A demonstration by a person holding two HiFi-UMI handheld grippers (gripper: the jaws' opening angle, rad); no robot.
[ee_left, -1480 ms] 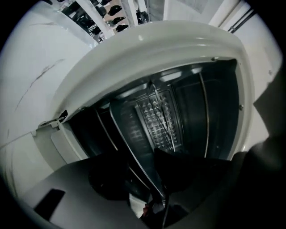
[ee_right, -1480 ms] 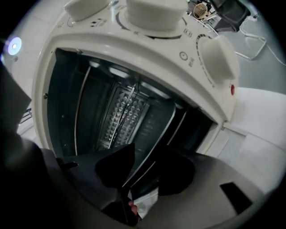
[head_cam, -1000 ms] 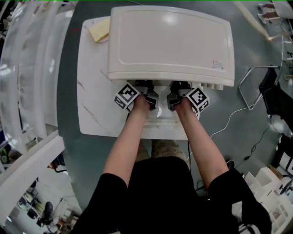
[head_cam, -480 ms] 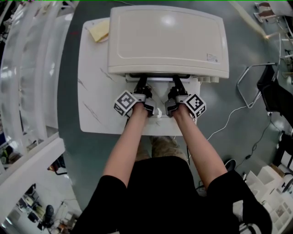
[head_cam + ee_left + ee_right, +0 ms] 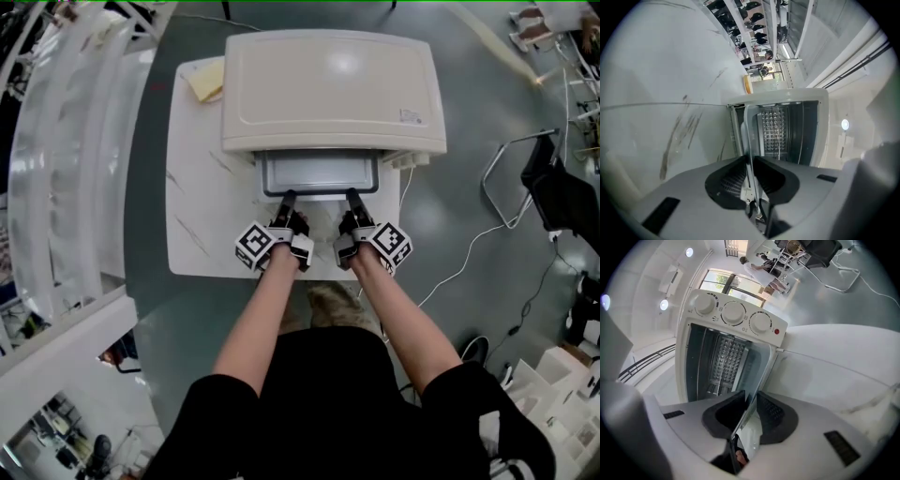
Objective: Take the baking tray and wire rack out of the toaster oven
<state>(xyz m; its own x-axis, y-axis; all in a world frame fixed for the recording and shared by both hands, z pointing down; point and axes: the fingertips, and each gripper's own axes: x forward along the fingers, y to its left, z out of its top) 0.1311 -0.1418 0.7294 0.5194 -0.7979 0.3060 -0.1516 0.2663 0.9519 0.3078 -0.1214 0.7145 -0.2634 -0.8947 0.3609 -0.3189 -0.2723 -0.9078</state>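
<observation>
White marble-veined bench on a grey floor, with a flat yellow pad at the far left corner. To the right, well apart from the bench, a black chair on a bent metal frame and a white cable trailing across the floor. White railings along the left.

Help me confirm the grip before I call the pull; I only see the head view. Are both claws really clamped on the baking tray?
Observer: Yes. In the left gripper view the left claw pinches the rim of the baking tray; its jaws have just closed further.
Operator: And the right?
Observer: The right claw also has the tray's rim between its pads, jaws just closed further.
Operator: What's behind the tray?
Observer: Inside the toaster oven a gridded surface shows at the back; I cannot tell what it is.
</observation>
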